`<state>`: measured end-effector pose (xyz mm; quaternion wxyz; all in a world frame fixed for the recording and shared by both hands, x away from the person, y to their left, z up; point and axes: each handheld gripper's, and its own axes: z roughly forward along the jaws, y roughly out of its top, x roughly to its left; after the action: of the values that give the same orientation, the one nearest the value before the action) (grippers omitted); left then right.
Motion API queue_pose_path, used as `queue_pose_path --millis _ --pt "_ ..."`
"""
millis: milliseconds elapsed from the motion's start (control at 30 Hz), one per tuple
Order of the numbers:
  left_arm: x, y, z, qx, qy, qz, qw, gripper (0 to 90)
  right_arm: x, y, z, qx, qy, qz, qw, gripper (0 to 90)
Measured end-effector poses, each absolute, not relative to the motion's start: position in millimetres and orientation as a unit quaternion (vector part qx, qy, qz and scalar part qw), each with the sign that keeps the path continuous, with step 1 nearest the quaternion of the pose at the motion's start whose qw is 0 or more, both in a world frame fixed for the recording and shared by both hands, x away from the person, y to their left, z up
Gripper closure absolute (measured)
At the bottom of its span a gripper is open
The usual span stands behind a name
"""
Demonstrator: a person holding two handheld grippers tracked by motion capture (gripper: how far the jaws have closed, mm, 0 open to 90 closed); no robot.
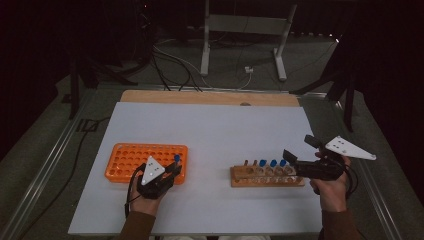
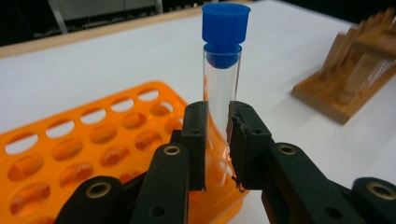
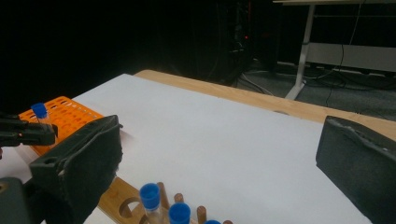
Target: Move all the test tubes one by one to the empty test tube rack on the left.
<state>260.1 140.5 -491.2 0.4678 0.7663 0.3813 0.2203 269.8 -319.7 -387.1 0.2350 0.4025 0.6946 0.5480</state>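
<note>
Covering wooden table (image 1: 210,96): white sheet (image 1: 210,135) | room dark | floor: cables (image 1: 170,60)

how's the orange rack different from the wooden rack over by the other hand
The orange rack is a bright plastic grid with many rows of holes; the wooden rack is plain brown with a single row. The orange rack's holes look empty, with the left tool holding one blue-capped tube at its corner, while the wooden rack holds three blue-capped tubes. Both sit flat on the white table.
</note>
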Motion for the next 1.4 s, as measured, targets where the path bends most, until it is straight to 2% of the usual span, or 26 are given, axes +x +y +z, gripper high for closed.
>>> queue_pose_path --millis 333,733,800,867,967,1033,1067,1400 --pt "260 137 -496 0.788 0.382 0.213 0.433 78.7 269 -325 -389 0.407 0.693 0.547 0.235 0.3" --pt "257 137 -496 0.787 0.388 0.212 0.431 78.2 268 -327 -390 0.409 0.692 0.547 0.235 0.3" --pt "257 139 -496 0.784 0.391 0.205 0.437 76.2 268 -329 -390 0.409 0.691 0.548 0.235 0.3" --pt "256 140 -495 0.777 0.391 0.208 0.446 67.6 267 -330 -390 0.41 0.691 0.547 0.235 0.3" --pt "254 142 -489 0.766 0.385 0.212 0.469 65.7 267 -332 -392 0.412 0.691 0.546 0.235 0.3" --pt "252 142 -485 0.763 0.377 0.22 0.476 68.8 267 -333 -393 0.413 0.691 0.545 0.235 0.3" --pt "251 142 -483 0.763 0.375 0.222 0.477 76.8 267 -335 -393 0.415 0.691 0.541 0.24 0.3" --pt "253 145 -482 0.77 0.379 0.215 0.467 78.1 263 -341 -396 0.408 0.699 0.53 0.254 0.4"
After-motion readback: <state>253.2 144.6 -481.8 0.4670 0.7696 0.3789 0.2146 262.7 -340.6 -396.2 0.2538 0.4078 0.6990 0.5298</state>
